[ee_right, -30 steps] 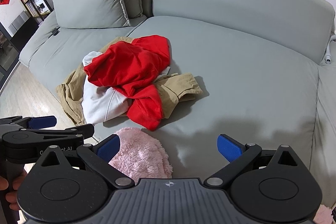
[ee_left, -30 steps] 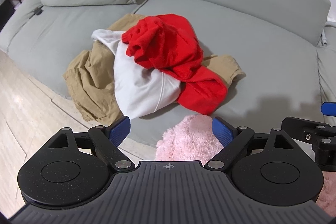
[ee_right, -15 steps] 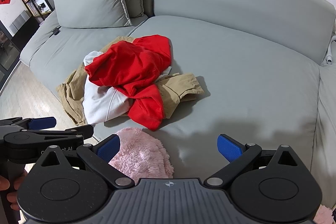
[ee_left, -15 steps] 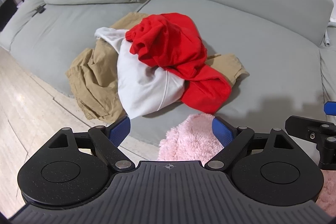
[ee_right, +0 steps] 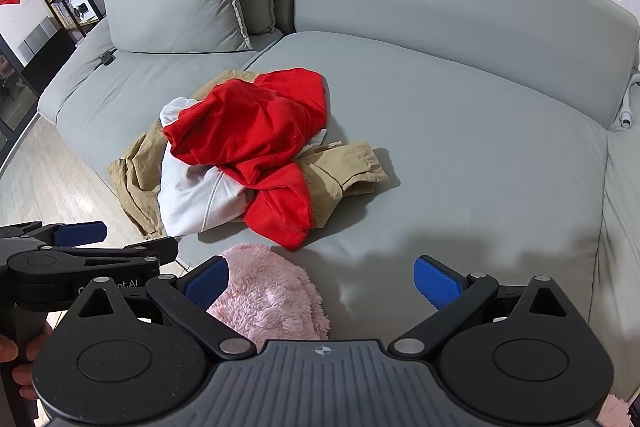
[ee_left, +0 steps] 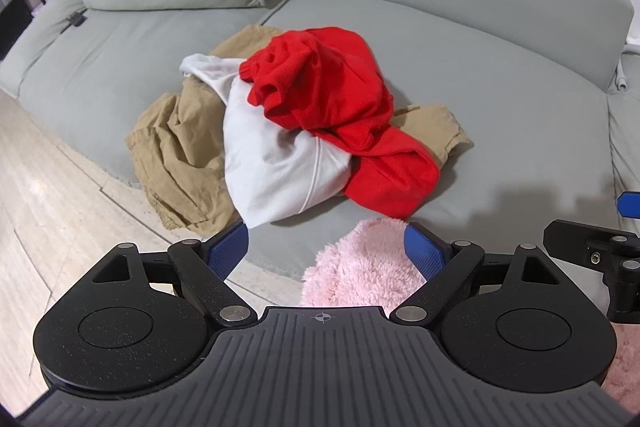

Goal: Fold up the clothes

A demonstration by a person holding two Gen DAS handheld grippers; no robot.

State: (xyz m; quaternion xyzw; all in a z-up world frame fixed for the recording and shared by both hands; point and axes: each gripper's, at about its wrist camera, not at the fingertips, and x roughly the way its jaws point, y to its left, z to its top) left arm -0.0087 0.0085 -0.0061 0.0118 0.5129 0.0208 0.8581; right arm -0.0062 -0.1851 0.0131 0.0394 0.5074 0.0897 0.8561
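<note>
Basically both rigs have crept closer to the clothes pile (ee_left: 304, 131) mid-sofa (ee_left: 520, 131): left gripper (ee_left: 326, 247) and right gripper (ee_right: 320, 277) jaws spread, holding nothing, pile crumpled, nothing folded, pink fleece (ee_right: 268, 303) nearest the pile's front edge.

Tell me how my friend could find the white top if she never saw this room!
Look at the big grey sofa and find the messy pile of clothes near its front edge. The white top is squashed in the middle of that pile, lying on the tan trousers with the red top draped over it. It is the only white piece there.
</note>
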